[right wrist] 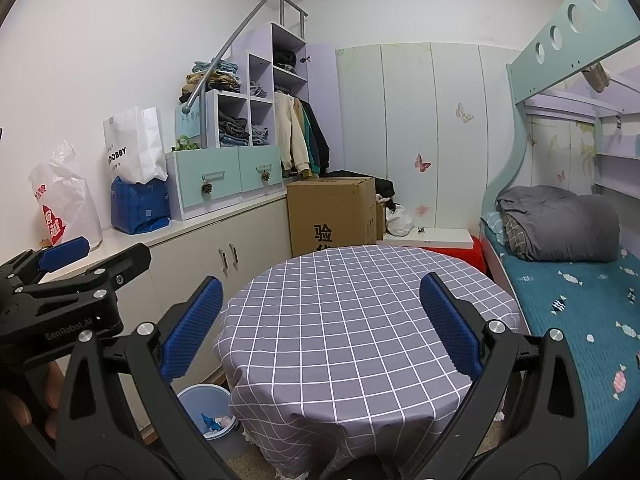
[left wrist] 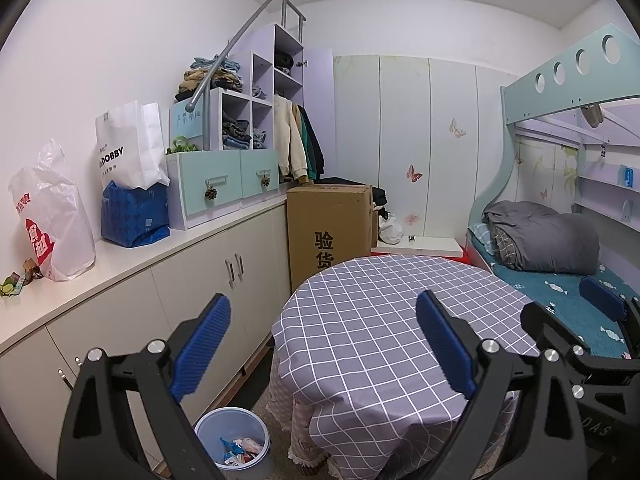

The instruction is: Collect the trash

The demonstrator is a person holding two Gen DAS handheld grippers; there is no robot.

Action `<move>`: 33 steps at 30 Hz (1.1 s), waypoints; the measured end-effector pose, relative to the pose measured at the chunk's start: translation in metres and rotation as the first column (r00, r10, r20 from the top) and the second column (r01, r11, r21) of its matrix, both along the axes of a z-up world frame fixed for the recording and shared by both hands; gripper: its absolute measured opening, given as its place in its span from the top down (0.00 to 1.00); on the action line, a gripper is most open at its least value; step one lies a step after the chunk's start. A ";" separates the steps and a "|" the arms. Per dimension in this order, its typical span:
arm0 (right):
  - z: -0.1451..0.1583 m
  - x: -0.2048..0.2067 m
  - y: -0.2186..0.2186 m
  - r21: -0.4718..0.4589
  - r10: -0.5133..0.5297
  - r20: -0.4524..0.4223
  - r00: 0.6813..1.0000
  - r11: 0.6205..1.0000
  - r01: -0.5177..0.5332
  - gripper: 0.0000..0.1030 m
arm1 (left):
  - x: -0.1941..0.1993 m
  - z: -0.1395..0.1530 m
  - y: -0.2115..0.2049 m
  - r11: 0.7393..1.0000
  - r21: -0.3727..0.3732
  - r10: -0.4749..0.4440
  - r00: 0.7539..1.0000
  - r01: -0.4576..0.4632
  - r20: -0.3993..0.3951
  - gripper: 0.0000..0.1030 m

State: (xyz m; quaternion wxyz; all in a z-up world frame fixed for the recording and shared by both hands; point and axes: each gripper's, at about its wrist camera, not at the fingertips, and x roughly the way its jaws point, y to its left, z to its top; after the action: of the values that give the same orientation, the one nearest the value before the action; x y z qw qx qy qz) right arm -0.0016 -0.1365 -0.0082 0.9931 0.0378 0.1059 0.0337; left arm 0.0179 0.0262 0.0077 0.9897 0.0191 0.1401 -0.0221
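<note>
A light blue bin [left wrist: 232, 440] stands on the floor between the cabinet and the round table, holding several crumpled wrappers [left wrist: 240, 450]; the right wrist view shows the same bin [right wrist: 206, 412]. More crumpled wrappers [left wrist: 18, 280] lie on the white counter at the far left. My left gripper [left wrist: 324, 298] is open above the table's left edge, with nothing between its fingers. My right gripper [right wrist: 320, 282] is open over the table with nothing in it. Each gripper shows in the other's view: the right gripper [left wrist: 568, 300] and the left gripper [right wrist: 116, 248].
A grey checked cloth covers the round table [left wrist: 380, 272]. Plastic and paper bags [left wrist: 56, 220] stand on the long white counter [left wrist: 132, 264], beside a drawer and shelf unit [left wrist: 224, 184]. A cardboard box [left wrist: 328, 228] stands behind the table. A bunk bed [right wrist: 568, 300] lies to the right.
</note>
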 end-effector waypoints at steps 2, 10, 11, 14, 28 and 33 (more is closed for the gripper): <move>-0.001 0.000 0.000 0.001 0.001 -0.002 1.000 1.000 -0.001 0.06 | 0.000 -0.001 0.000 1.000 0.000 0.000 1.000 0.000 0.000 0.11; -0.005 0.002 -0.001 0.009 0.008 -0.017 1.000 1.000 -0.008 0.06 | 0.000 -0.001 -0.001 1.000 0.001 0.001 1.000 -0.001 -0.002 0.11; -0.005 0.003 -0.003 0.010 0.010 -0.018 1.000 1.000 -0.010 0.06 | 0.000 -0.001 -0.001 1.000 0.000 0.000 1.000 0.000 -0.001 0.11; -0.005 0.003 -0.004 0.013 0.012 -0.023 1.000 1.000 -0.012 0.06 | 0.000 -0.004 -0.001 1.000 -0.002 0.003 1.000 -0.003 -0.003 0.11; -0.007 0.008 -0.005 0.021 0.032 -0.047 0.998 0.999 -0.031 0.06 | -0.001 -0.010 0.002 1.000 -0.001 0.005 1.000 -0.005 -0.009 0.11; -0.008 0.008 -0.004 0.023 0.036 -0.050 0.998 0.999 -0.035 0.06 | 0.001 -0.010 0.003 1.000 0.001 0.006 1.000 -0.006 -0.011 0.11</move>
State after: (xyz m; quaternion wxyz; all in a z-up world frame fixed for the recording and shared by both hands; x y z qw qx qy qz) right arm 0.0063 -0.1405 -0.0160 0.9889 0.0476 0.1314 0.0514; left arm 0.0185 0.0287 -0.0022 0.9890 0.0189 0.1454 -0.0190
